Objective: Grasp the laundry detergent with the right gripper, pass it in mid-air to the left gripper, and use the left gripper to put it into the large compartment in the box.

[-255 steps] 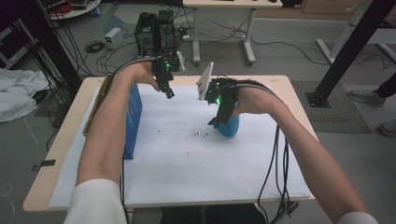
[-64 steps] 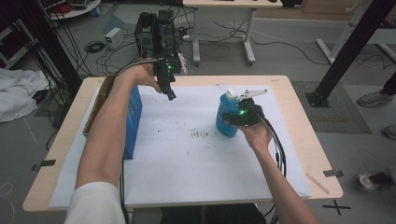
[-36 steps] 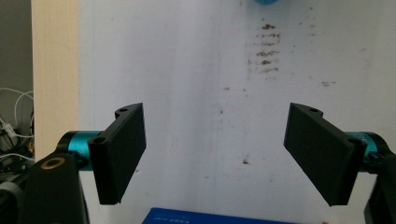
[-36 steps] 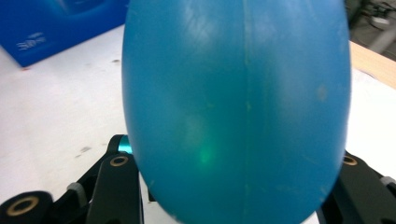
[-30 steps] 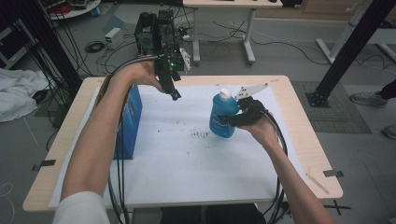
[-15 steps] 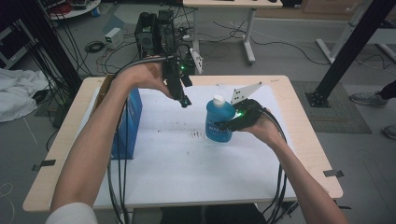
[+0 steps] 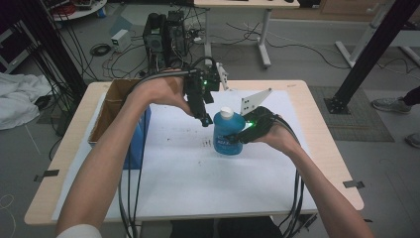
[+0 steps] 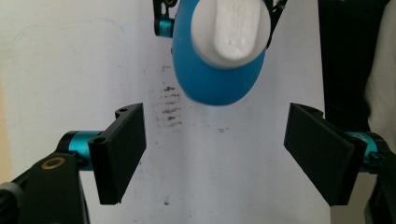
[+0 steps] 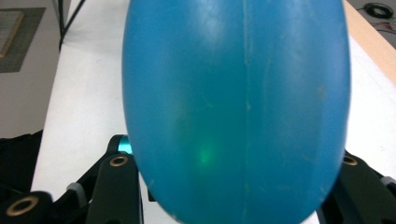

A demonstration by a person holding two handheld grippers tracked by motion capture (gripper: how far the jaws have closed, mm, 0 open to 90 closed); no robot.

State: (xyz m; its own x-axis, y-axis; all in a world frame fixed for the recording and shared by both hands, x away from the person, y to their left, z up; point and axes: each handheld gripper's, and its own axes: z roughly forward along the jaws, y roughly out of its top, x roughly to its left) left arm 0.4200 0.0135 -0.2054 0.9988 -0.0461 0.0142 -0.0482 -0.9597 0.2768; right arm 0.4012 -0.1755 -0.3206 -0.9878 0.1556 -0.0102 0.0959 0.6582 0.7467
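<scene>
We've got the blue bottle [image 7: 229, 133] upright, clamped in our right gripper [image 7: 236, 137] — its white cap [image 8: 231, 28] sits just ahead of the left gripper [image 8: 215, 154], jaws apart.

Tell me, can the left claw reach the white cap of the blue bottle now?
Probably yes. The left claw is open just above the white cap, with nothing between them, and the right claw holds the blue bottle upright by its body.
</scene>
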